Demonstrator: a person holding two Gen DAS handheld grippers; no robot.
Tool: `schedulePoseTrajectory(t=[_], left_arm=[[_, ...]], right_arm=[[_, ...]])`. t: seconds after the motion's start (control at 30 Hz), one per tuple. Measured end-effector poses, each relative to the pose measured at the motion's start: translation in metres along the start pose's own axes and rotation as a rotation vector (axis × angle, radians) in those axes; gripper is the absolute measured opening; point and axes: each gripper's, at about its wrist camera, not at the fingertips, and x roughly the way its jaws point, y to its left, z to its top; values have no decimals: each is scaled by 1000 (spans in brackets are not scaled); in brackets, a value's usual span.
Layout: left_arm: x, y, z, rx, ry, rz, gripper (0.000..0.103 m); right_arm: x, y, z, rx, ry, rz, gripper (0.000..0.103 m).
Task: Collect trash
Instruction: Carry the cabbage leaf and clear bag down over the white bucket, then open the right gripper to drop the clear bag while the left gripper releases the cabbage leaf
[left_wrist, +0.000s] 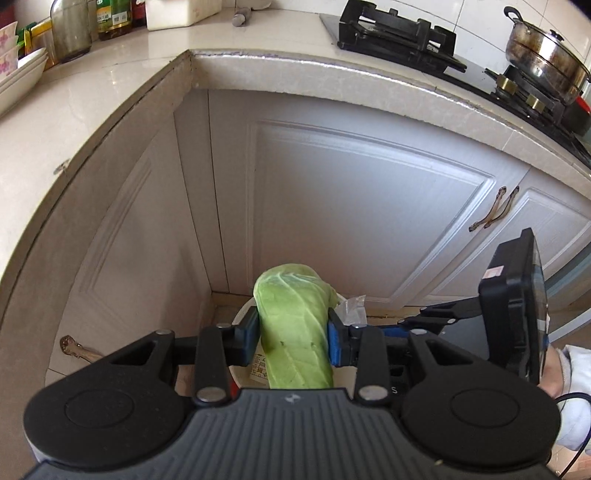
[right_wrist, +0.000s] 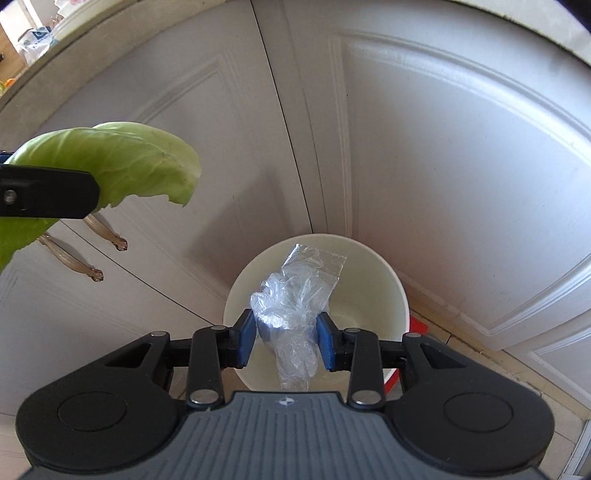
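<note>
Both my grippers above the white bin (right_wrist: 373, 266).
Left gripper (left_wrist: 293, 334) fingers clamp a cabbage leaf (left_wrist: 295, 325); right gripper (right_wrist: 286, 338) fingers clamp crumpled clear plastic (right_wrist: 291, 295).

Home kitchen: stove (left_wrist: 402, 33), pot (left_wrist: 546, 55), cabinets (left_wrist: 362, 206).

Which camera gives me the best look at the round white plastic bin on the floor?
The right wrist view: the round white plastic bin shows its open mouth and inner wall below the right gripper, shut on a clear plastic bag. In the left wrist view, the green cabbage leaf hides most of it.
</note>
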Motion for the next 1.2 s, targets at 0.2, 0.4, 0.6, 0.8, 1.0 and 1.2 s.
schedulePoseTrajectory(t=[0.2, 0.4, 0.6, 0.8, 1.0, 1.2], left_arm=[[9, 3, 0, -1, 19, 16, 34], [19, 0, 1, 7, 32, 8, 34], [29, -2, 3, 11, 36, -4, 34], [45, -8, 6, 27, 48, -12, 35], [59, -17, 8, 35, 27, -21, 71], [61, -20, 7, 38, 19, -22, 81]], right_arm=[[13, 1, -3, -6, 13, 30, 51], [10, 6, -4, -24, 1, 6, 78], [-1, 8, -6, -47, -14, -23, 90], [-11, 5, -11, -53, -19, -63, 91], [-20, 2, -19, -46, -15, -93, 91], [-27, -2, -23, -20, -17, -106, 91]])
